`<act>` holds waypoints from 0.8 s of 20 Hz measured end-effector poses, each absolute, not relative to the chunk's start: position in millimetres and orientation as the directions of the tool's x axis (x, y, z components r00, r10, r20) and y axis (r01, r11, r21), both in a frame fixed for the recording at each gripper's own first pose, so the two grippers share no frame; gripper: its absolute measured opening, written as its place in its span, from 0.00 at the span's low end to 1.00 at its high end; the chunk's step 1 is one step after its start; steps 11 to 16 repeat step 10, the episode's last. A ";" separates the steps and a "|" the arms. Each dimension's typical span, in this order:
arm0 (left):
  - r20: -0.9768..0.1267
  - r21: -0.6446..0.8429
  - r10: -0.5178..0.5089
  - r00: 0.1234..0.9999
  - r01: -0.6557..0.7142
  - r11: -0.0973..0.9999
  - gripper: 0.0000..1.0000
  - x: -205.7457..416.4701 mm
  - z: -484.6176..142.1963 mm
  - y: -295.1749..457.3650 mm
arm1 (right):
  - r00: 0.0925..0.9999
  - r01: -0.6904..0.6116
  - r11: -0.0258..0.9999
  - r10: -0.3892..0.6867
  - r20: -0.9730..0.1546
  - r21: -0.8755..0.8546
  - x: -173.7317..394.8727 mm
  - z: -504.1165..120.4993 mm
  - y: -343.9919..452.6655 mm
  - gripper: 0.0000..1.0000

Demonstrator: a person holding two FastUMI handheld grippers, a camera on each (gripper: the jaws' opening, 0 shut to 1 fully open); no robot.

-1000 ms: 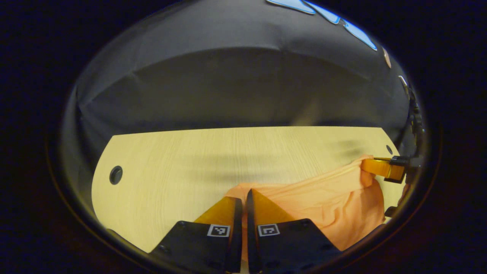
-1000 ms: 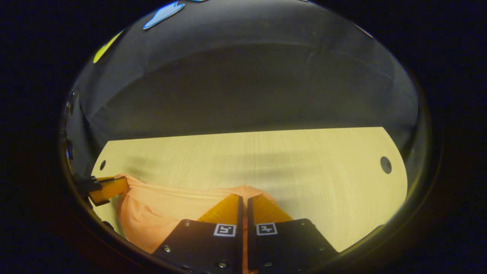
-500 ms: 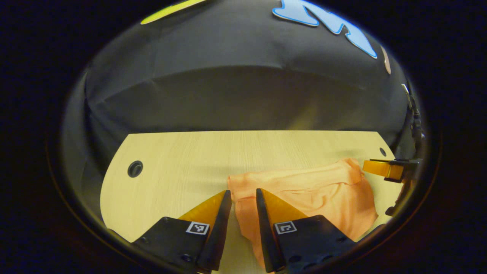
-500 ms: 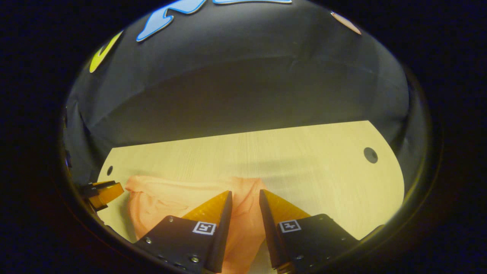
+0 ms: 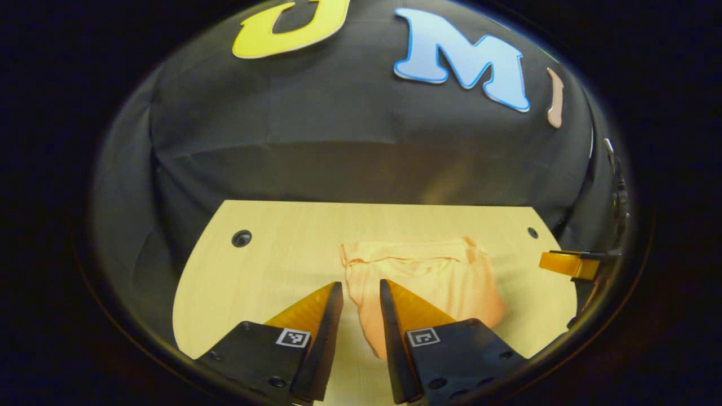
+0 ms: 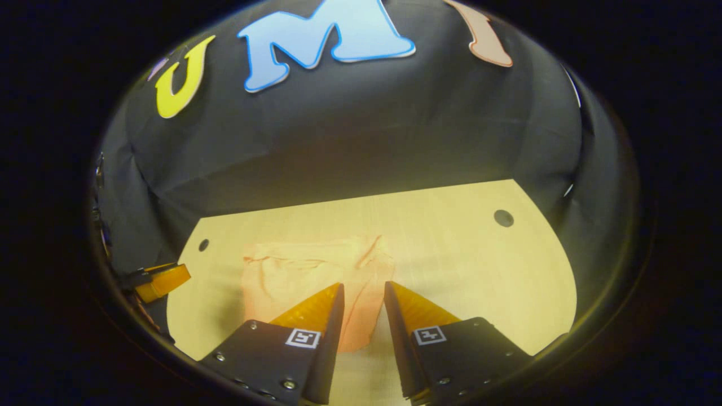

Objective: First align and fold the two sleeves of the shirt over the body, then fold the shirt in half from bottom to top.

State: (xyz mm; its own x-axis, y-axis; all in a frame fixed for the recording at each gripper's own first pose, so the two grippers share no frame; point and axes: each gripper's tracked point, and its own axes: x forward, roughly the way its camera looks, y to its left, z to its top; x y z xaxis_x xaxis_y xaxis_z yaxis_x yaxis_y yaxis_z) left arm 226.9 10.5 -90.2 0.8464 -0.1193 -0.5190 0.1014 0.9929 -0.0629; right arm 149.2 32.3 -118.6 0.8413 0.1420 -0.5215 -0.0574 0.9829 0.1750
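A folded orange shirt (image 5: 426,276) lies flat on the light wooden table (image 5: 282,265); in the right gripper view the shirt (image 6: 304,270) sits left of centre. My left gripper (image 5: 361,293) is open, lifted above the shirt's left edge and holding nothing. The right gripper (image 6: 364,293) is open too, above the shirt's right edge, with nothing between its fingers. The right gripper (image 5: 569,264) also shows at the far right of the left gripper view, and the left gripper (image 6: 161,280) at the far left of the right gripper view.
The table has a round cable hole near each far corner (image 5: 241,238) (image 6: 503,217). Black cloth wall stands behind the table's far edge. Bare tabletop (image 6: 479,265) lies on both sides of the shirt.
Both grippers went from shut on the shirt's edge to open, letting the cloth drop flat. Both then drew back and up, away from the shirt.
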 end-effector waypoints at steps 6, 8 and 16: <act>-0.425 -0.049 -0.120 0.897 0.110 0.993 0.45 110.8 -15.0 2.6 | 0.885 -0.126 0.975 0.194 -0.424 0.183 56.4 -62.1 38.6 0.46; -0.399 -0.052 -0.123 0.908 0.112 0.992 0.48 75.2 2.2 2.4 | 0.897 -0.156 0.971 0.216 -0.385 0.182 29.1 -49.0 44.4 0.46; -0.379 -0.049 -0.131 0.916 0.122 0.991 0.47 43.7 10.7 1.9 | 0.913 -0.182 0.967 0.233 -0.334 0.178 3.2 -36.7 51.1 0.45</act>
